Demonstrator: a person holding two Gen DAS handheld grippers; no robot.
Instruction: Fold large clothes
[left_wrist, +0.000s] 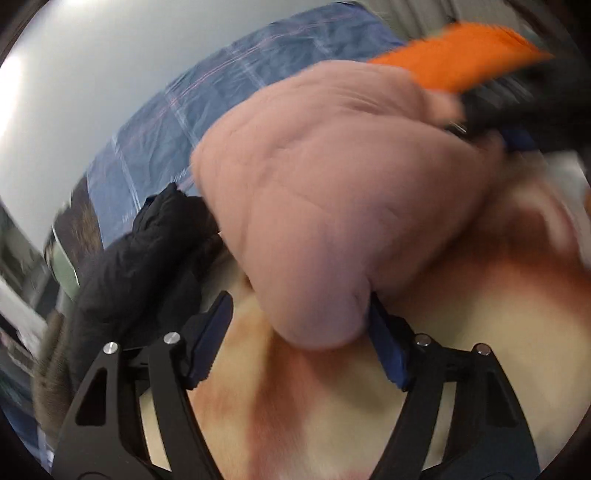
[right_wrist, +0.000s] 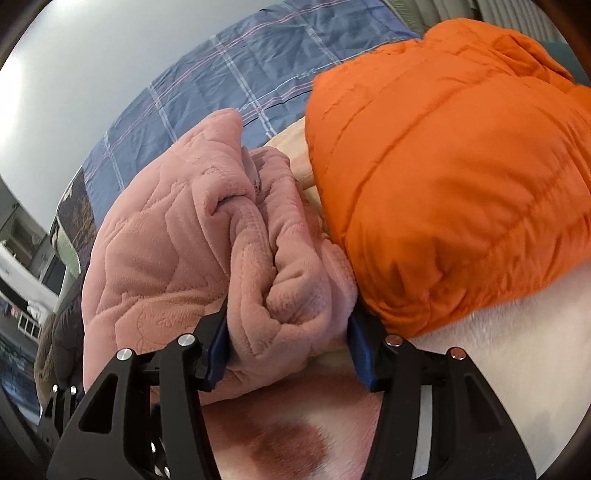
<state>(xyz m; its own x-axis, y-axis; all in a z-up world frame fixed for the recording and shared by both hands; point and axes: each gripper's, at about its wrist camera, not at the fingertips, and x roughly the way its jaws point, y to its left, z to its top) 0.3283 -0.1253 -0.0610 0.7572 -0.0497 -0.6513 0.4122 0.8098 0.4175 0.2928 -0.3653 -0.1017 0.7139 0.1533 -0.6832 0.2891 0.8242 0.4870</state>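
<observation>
A pink quilted garment (left_wrist: 332, 184) lies bunched on a cream and brown plush blanket (left_wrist: 295, 406). My left gripper (left_wrist: 295, 332) is open, and a rounded fold of the pink cloth hangs between its blue pads without being pinched. The right gripper (left_wrist: 491, 122) shows blurred at the garment's far end. In the right wrist view the pink garment (right_wrist: 166, 240) is bundled, and my right gripper (right_wrist: 288, 339) has its pads pressed against a thick wad of it. A puffy orange jacket (right_wrist: 443, 166) lies right beside it, touching the pink bundle.
A black jacket (left_wrist: 147, 266) lies left of the pink garment. A blue plaid bedsheet (right_wrist: 229, 81) covers the bed behind. The orange jacket (left_wrist: 461, 55) shows blurred at the top right of the left wrist view. A grey wall is beyond the bed.
</observation>
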